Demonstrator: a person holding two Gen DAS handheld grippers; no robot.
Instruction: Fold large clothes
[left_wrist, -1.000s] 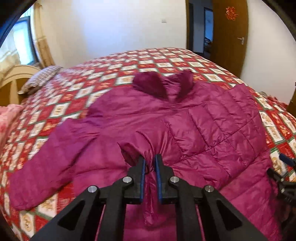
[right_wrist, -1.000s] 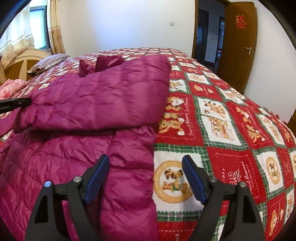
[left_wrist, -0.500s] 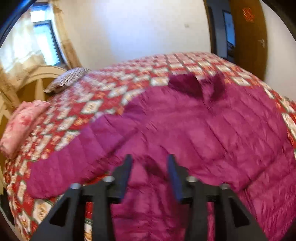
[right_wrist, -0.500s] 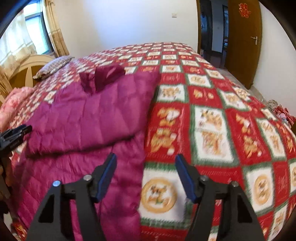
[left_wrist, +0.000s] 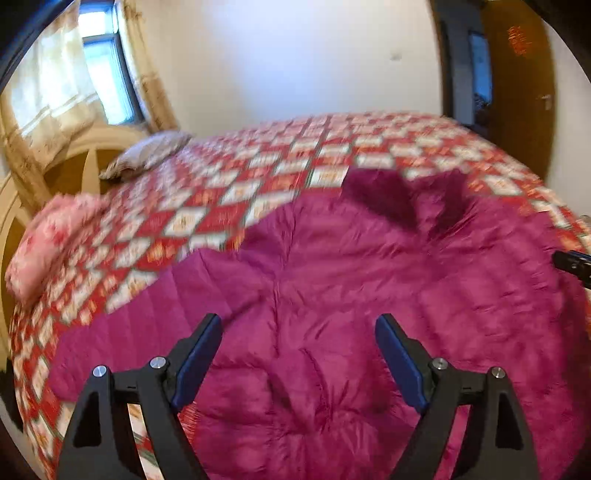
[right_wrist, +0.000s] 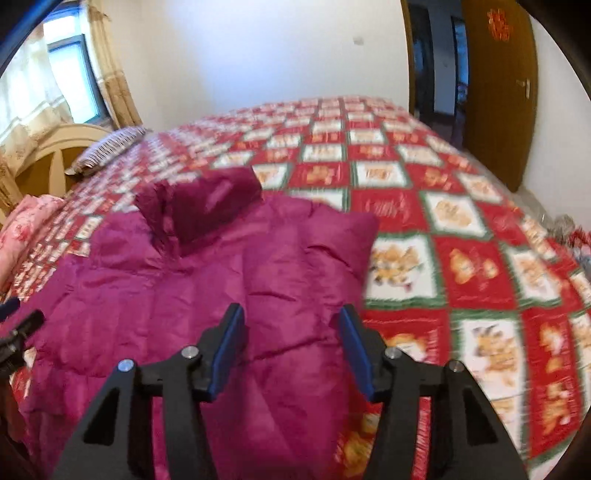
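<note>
A magenta quilted jacket (left_wrist: 351, 280) lies spread on the bed, collar (left_wrist: 406, 199) at the far side, one sleeve (left_wrist: 140, 325) stretched out to the left. My left gripper (left_wrist: 299, 350) hovers over its lower middle, jaws opening wide, with no cloth pinched between the pads. In the right wrist view the jacket (right_wrist: 207, 295) has its right side folded over the body. My right gripper (right_wrist: 291, 347) hangs above that folded edge, jaws closing, and its pads are clear of the fabric. The other gripper's tip shows at the left edge (right_wrist: 22, 325).
The bed carries a red, white and green patchwork quilt (right_wrist: 461, 258). A striped pillow (left_wrist: 147, 155) and a pink pillow (left_wrist: 48, 247) lie by the wooden headboard (left_wrist: 74, 162) on the left. A brown door (right_wrist: 498, 92) stands open at the back right.
My left gripper let go of the jacket fabric and its jaws spread wide. My right gripper narrowed and swung left, from over the quilt's edge to above the jacket's folded side.
</note>
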